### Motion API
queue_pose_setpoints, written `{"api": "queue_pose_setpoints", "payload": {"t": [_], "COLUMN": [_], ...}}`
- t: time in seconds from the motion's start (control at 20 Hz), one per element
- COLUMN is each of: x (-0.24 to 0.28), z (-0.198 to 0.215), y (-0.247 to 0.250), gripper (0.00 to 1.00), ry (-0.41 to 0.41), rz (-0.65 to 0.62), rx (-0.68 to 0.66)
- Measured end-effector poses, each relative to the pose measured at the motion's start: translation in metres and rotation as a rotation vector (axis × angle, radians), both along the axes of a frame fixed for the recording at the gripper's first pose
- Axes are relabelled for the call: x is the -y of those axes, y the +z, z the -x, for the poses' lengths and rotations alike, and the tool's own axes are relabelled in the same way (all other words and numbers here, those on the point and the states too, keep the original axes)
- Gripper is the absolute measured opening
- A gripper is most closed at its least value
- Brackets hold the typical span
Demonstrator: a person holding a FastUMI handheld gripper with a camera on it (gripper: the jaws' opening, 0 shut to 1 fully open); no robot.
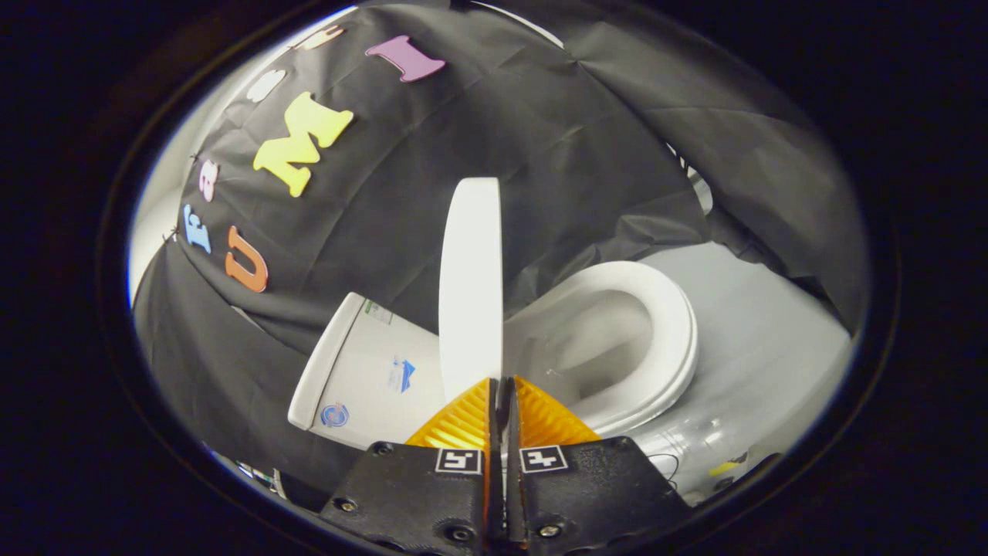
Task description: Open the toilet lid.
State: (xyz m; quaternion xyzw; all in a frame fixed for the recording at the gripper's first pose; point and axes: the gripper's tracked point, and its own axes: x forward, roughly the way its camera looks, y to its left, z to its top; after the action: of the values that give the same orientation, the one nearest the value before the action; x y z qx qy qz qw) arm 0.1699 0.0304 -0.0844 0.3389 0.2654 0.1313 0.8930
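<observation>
Your fingers sit drawn together with only a thin slit between them, and the lower edge of the white plastic toilet lid meets their tips right at that slit. Whether both fingers actually press on the lid's edge or merely touch it, you cannot tell from this angle.

That lid stands raised, seen edge-on as a tall, narrow, rounded slab rising straight ahead of the fingers. Beyond the fingers and to their right lies the white oval toilet seat, down on the bowl, with the pale hollow of the white ceramic bowl open inside its ring. To the left of the fingers, just beside the lid, is the white boxy cistern, carrying a few small stickers on its face; its flat top edge runs along the side farther from the lid.

Around the toilet, black creased cloth forms the booth wall, draped in folds behind the lid and over the far side of the seat. A pale grey, smooth floor spreads beyond the seat to the right of the fingers, catching soft glare. A strip of bright white wall shows past the cloth's edge, far off to the left of the fingers.
</observation>
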Motion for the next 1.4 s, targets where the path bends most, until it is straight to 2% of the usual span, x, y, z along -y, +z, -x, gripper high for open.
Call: {"api": "queue_pose_setpoints", "payload": {"t": [0.6,1.4], "x": [-0.042,-0.111], "z": [0.005,0.013], "y": [0.032,0.068], "gripper": [0.09,0.10], "ry": [0.020,0.067], "rz": [0.164,0.322], "rx": [0.087,0.162]}}
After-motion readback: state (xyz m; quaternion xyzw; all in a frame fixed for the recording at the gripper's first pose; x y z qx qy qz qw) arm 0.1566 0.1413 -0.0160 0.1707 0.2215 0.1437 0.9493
